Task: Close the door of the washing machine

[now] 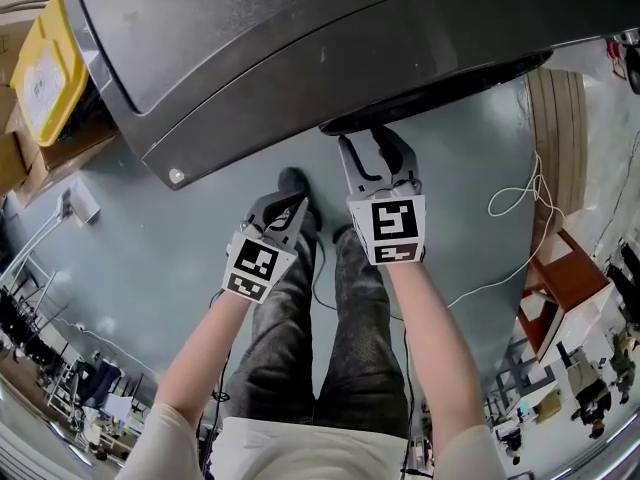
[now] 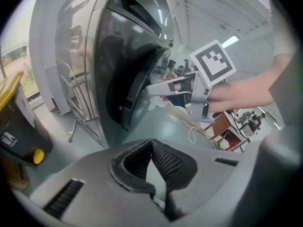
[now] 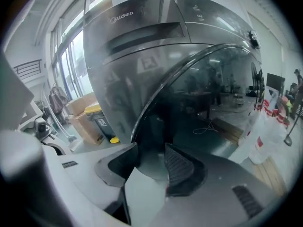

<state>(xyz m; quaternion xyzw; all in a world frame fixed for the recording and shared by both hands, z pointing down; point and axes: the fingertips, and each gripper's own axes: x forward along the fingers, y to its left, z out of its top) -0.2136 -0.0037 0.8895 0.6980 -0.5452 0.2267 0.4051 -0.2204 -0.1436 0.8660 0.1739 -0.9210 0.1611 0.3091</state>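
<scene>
the door [image 3: 203, 103] of the washing machine [image 3: 142, 37] stands ajar, so the closing is judged as only begun. its rim is straddled by the right gripper [image 3: 150, 155], jaws apart and not pressing. the left gripper [image 2: 151, 145] is clenched, empty, away from the door. a firm push until latching is needed next.

Washing machine [image 1: 300, 48] cut off by top edge.

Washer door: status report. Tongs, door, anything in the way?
Left tongs shut, empty, clear of the machine. Right tongs open, astride the door edge. Door ajar, not closed. Nothing seen blocking its swing.
</scene>
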